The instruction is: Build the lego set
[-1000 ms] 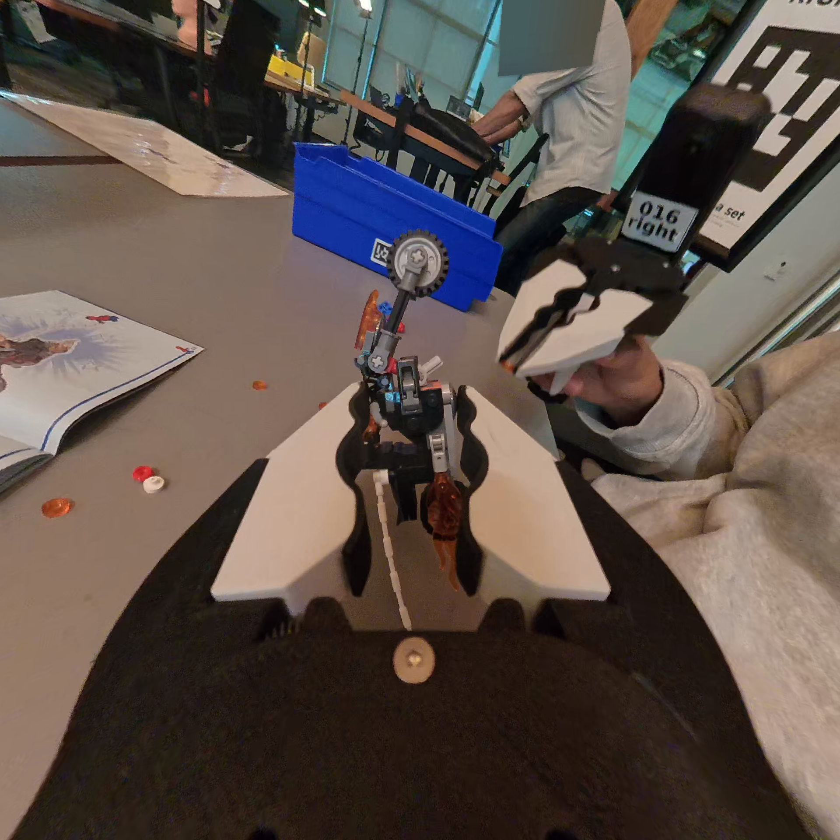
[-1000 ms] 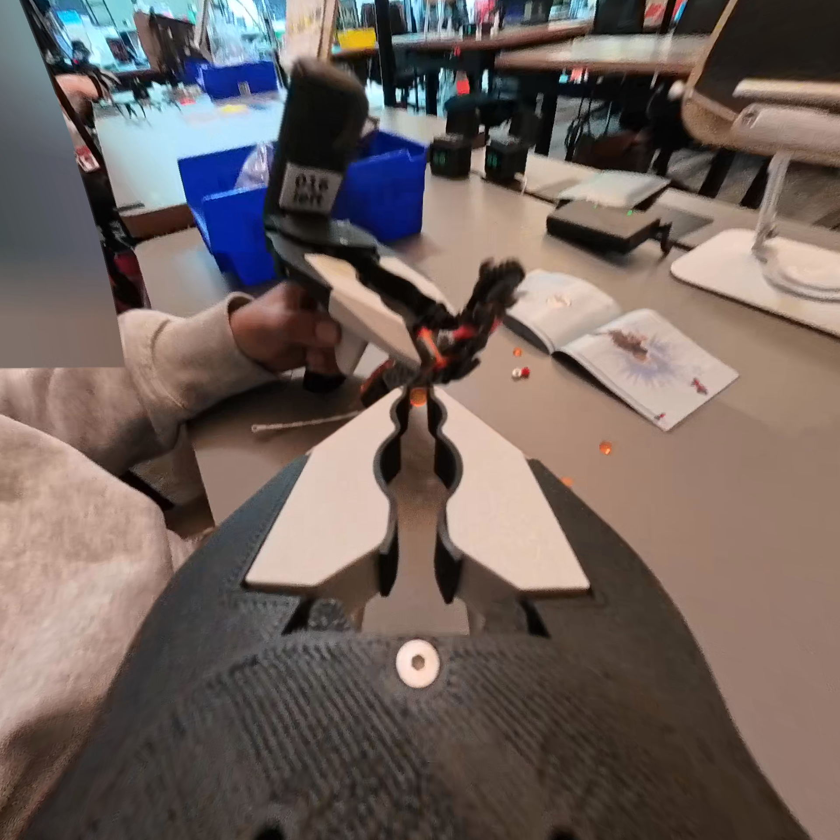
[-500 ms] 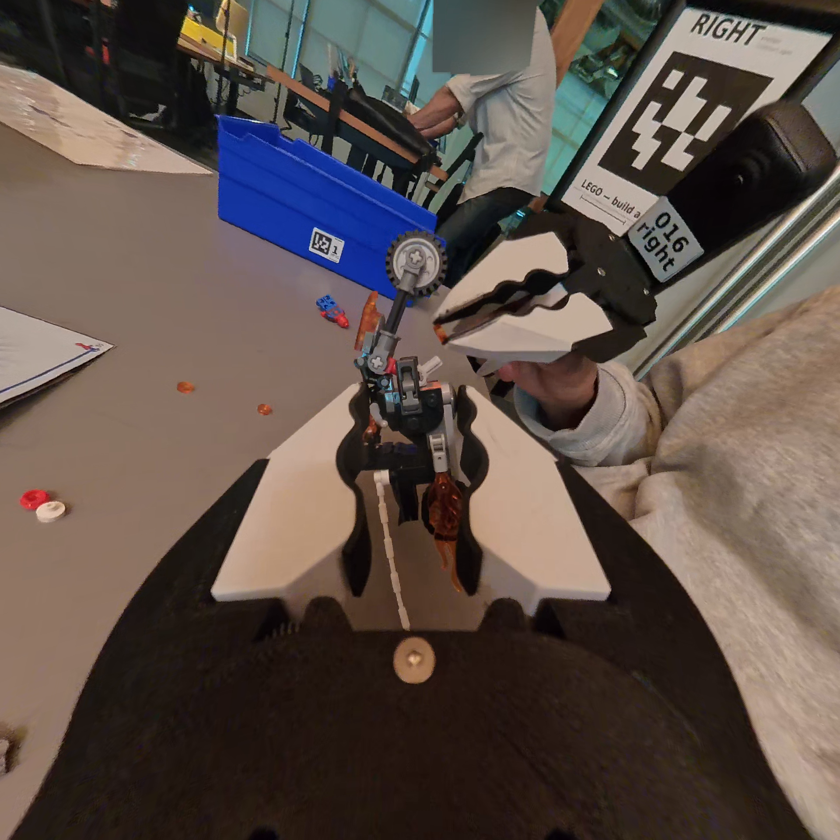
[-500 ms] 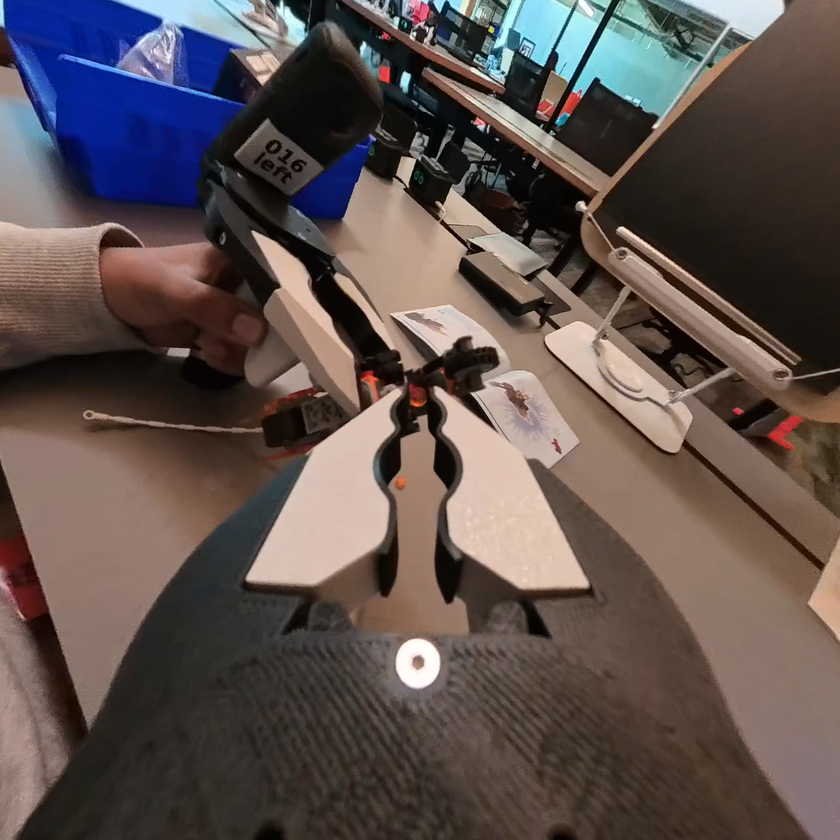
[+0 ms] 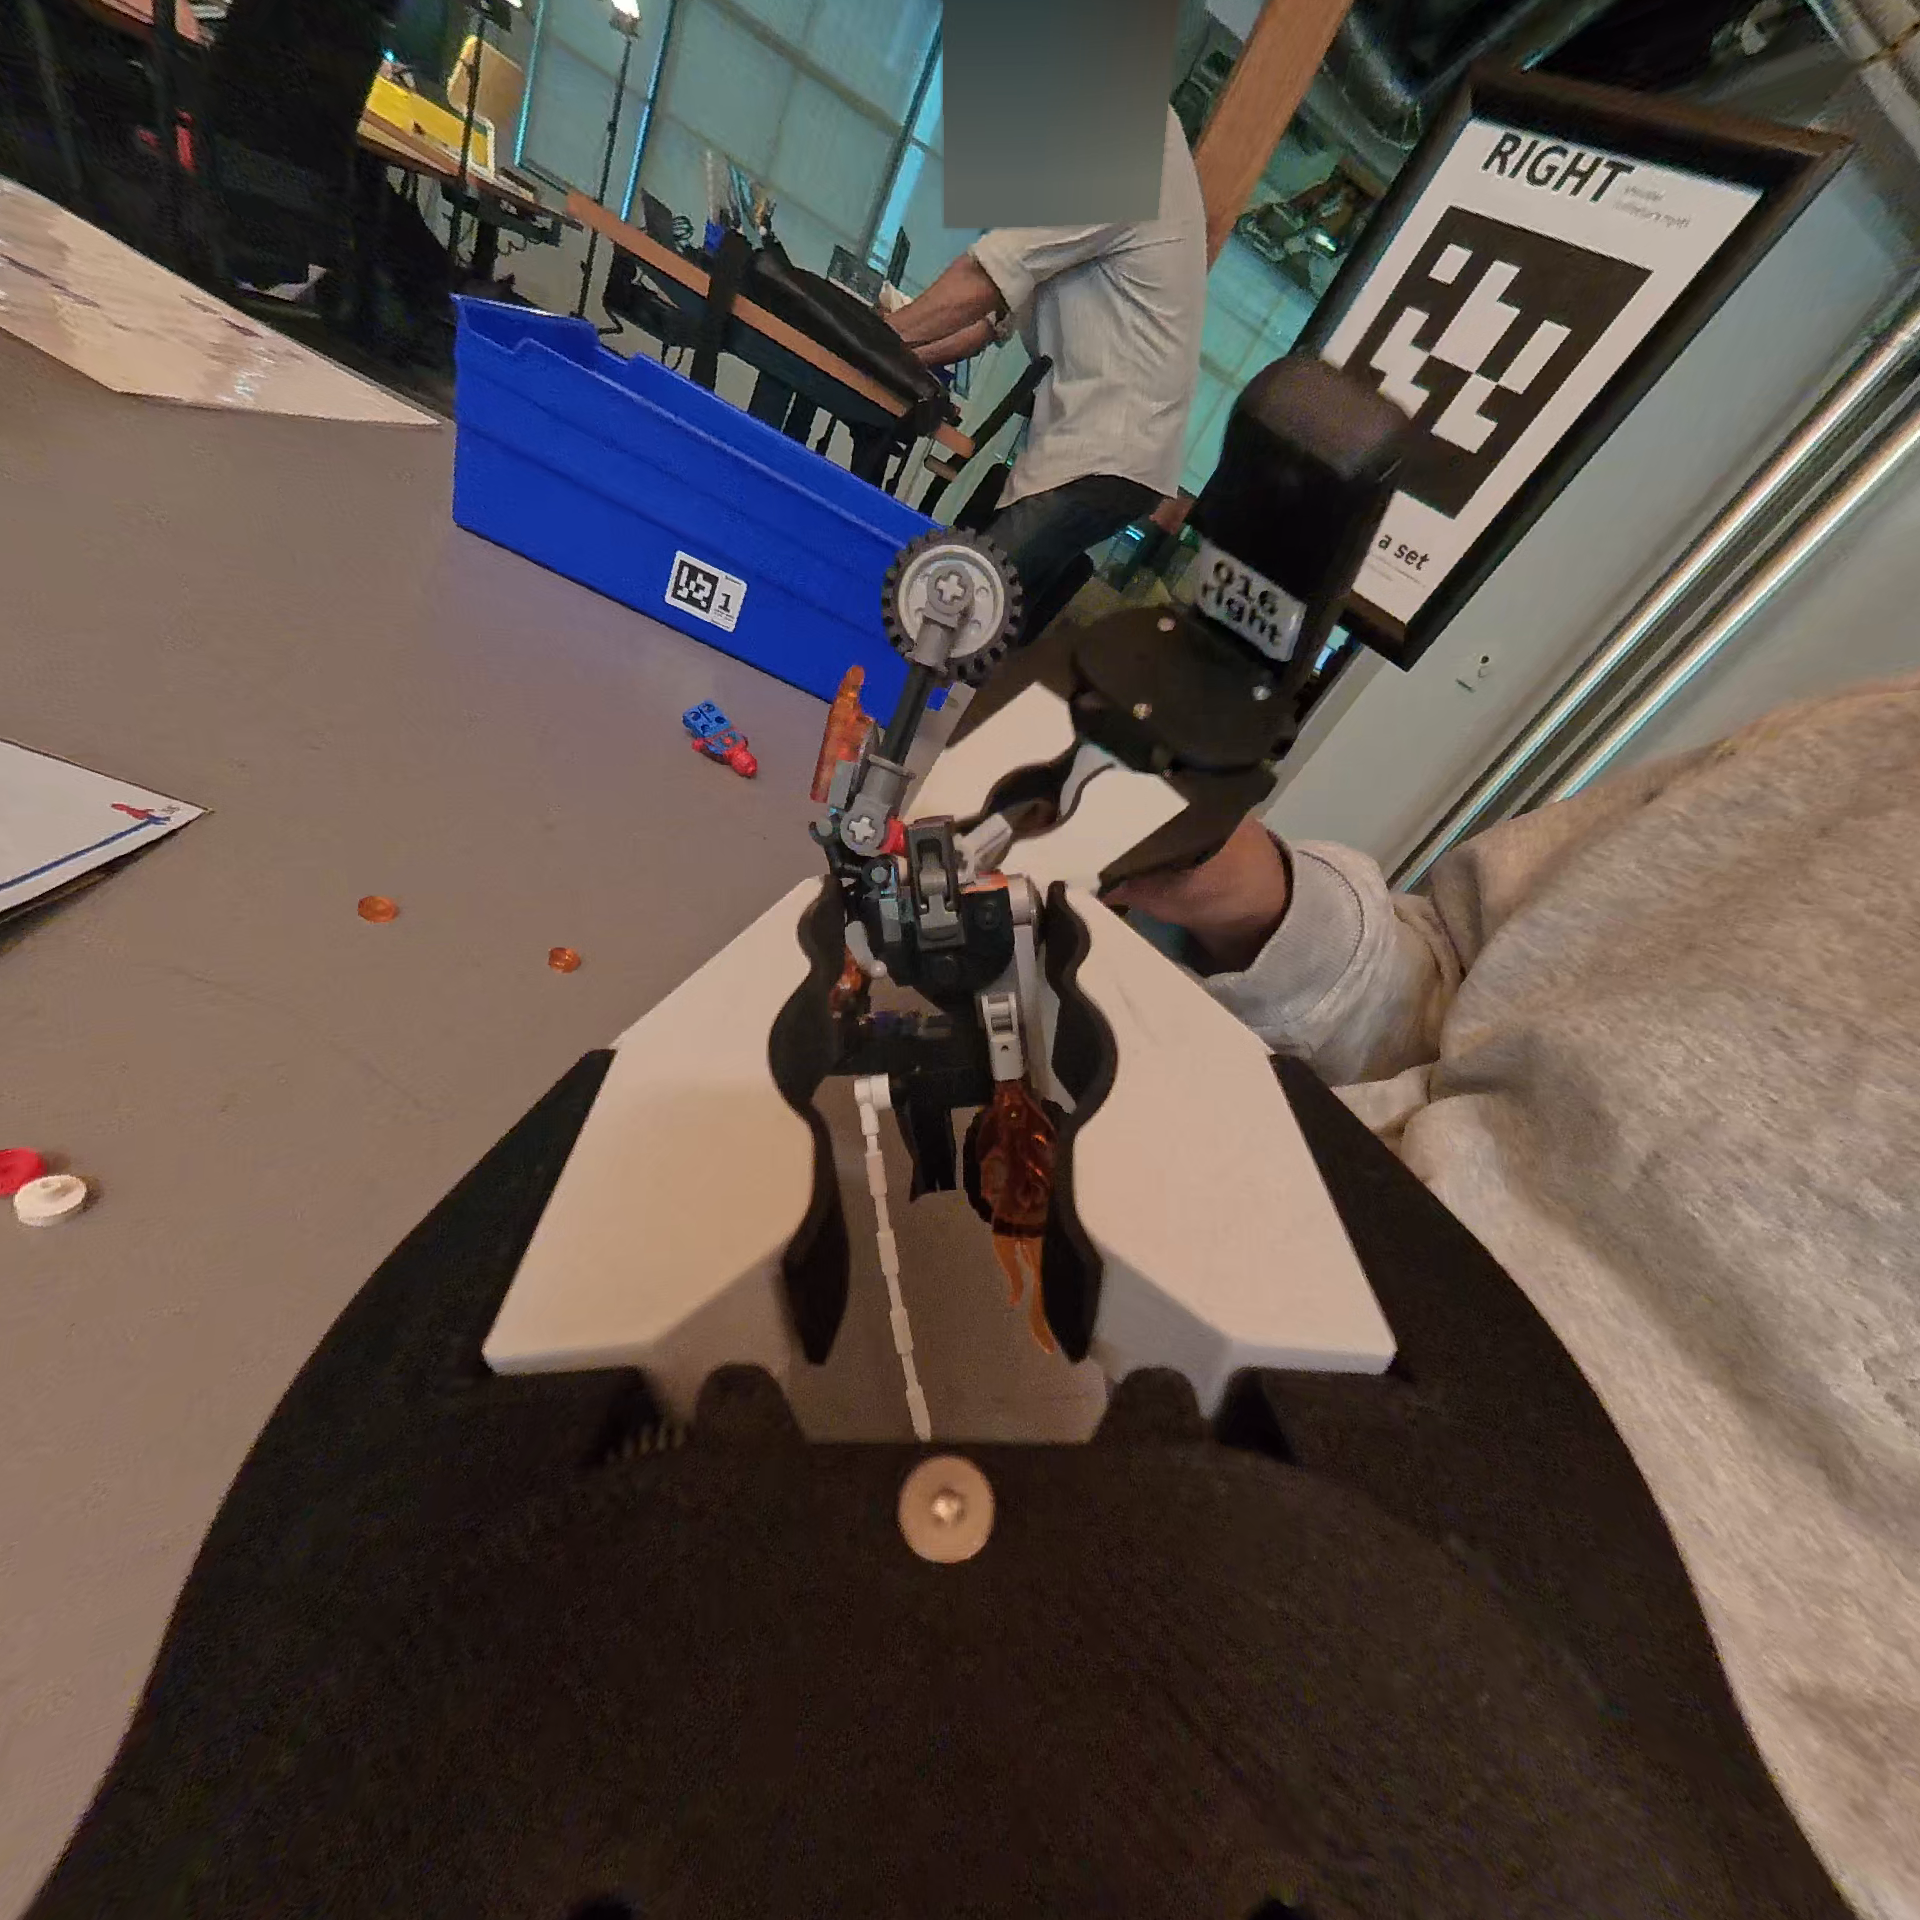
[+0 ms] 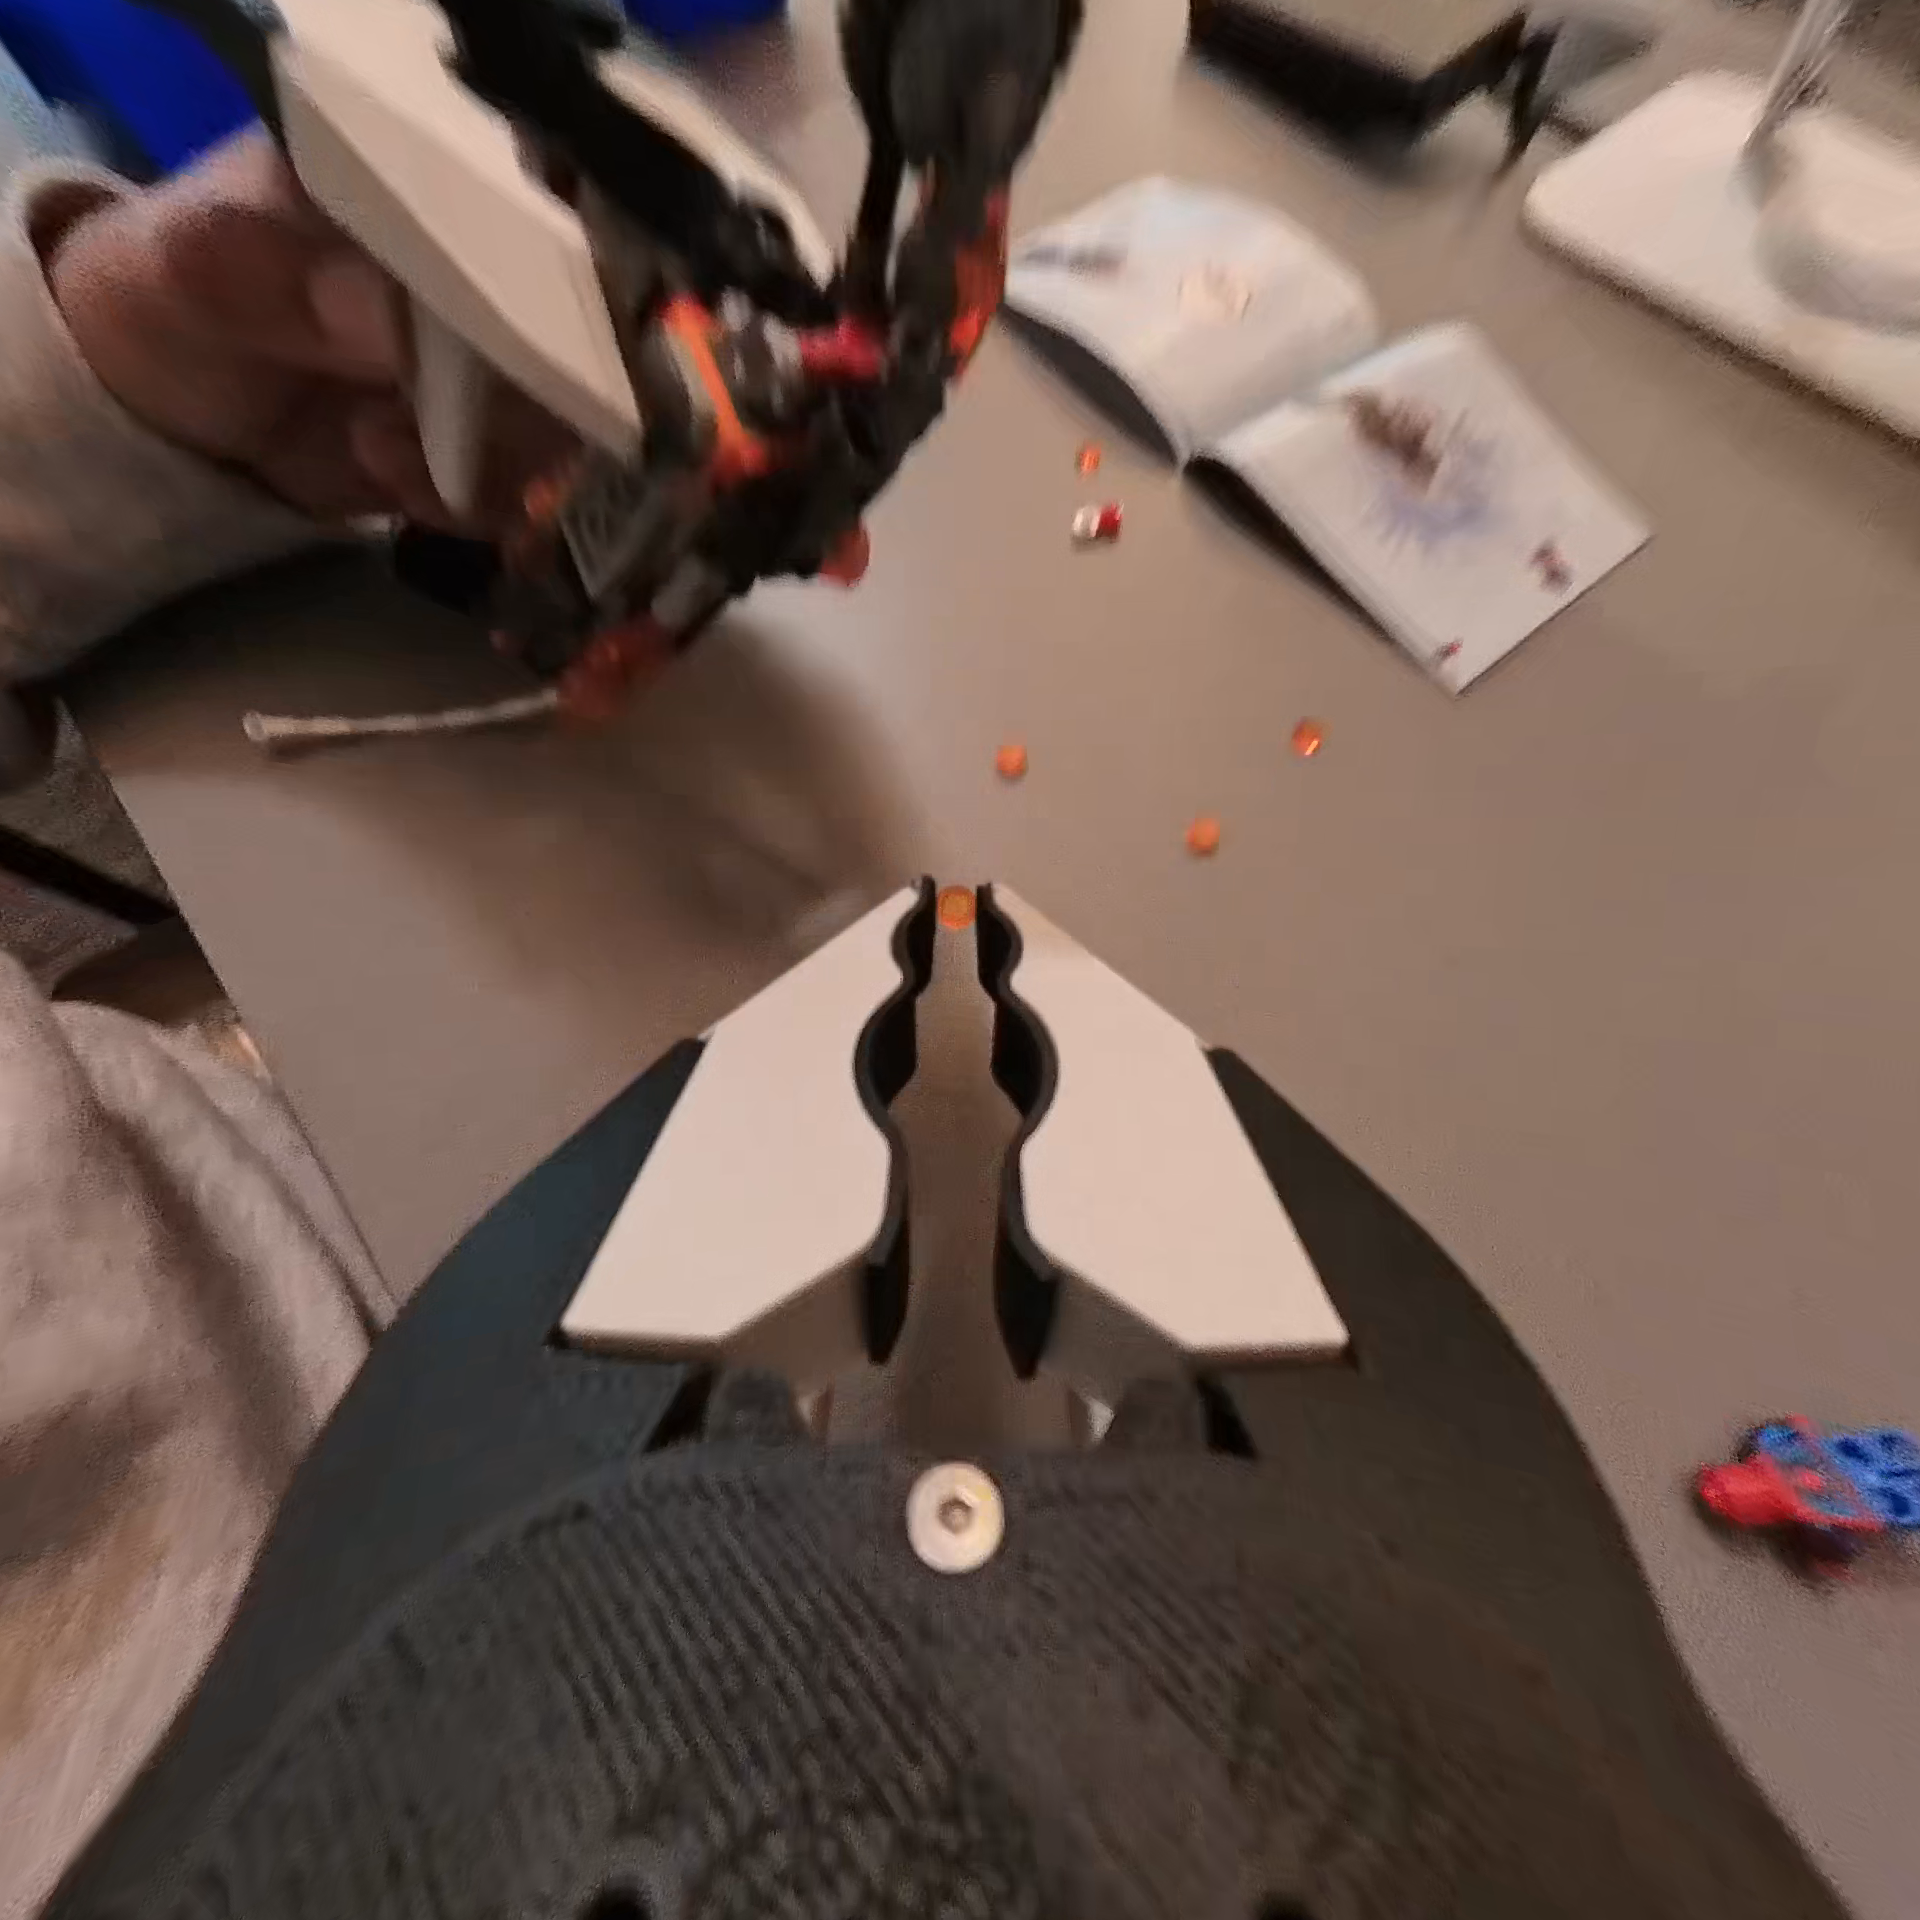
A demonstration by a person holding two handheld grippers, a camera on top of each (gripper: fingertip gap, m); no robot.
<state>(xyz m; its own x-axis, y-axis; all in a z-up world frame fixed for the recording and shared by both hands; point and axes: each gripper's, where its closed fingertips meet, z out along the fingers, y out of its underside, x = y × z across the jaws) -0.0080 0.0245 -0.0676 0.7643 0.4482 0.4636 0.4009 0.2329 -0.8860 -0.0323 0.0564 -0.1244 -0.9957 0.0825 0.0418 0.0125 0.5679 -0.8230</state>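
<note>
My left gripper (image 5: 940, 904) is shut on the lego model (image 5: 935, 935), a black and grey build with orange flame parts and a toothed wheel (image 5: 951, 603) on a raised arm. A white string (image 5: 888, 1247) hangs from it between the fingers. My right gripper (image 6: 954, 896) is shut on a small orange round stud (image 6: 954, 906). In the left wrist view the right gripper (image 5: 1023, 810) has its tips close to the model's right side. In the blurred right wrist view the model (image 6: 727, 416) and left gripper (image 6: 468, 239) are at the upper left.
A blue bin (image 5: 644, 520) stands behind. An open instruction booklet (image 6: 1351, 436) lies on the grey table (image 5: 312, 1039), with loose orange studs (image 6: 1202, 834), a red and a white round piece (image 5: 50, 1197) and a blue-red minifigure (image 6: 1818, 1496). A person sits in the background. My right fingertips sit around 8 cm from my left ones.
My right gripper has swung in and tilted downward, its tips now beside the model. The left gripper still holds the model, turned slightly. The right view is blurred by motion.
</note>
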